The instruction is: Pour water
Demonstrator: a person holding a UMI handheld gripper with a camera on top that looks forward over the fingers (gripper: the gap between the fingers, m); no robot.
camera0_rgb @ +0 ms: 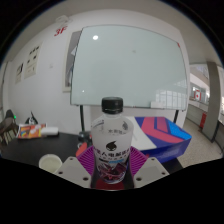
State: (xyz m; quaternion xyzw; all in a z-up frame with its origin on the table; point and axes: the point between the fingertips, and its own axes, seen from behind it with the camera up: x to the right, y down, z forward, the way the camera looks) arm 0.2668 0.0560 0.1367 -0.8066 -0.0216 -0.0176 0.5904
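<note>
A plastic bottle (112, 135) with a black cap and a white and purple label stands upright between my fingers. My gripper (112, 170) is shut on it, and both purple pads press on the lower part of the label. The bottle hangs above the dark table (40, 150). A pale round cup (49, 161) sits on the table to the left, just beyond my left finger.
A large whiteboard (128, 65) fills the wall behind the bottle. Coloured boxes or books (30, 130) lie at the far left of the table. A blue, red and white bag or cushion (162, 130) sits at the right.
</note>
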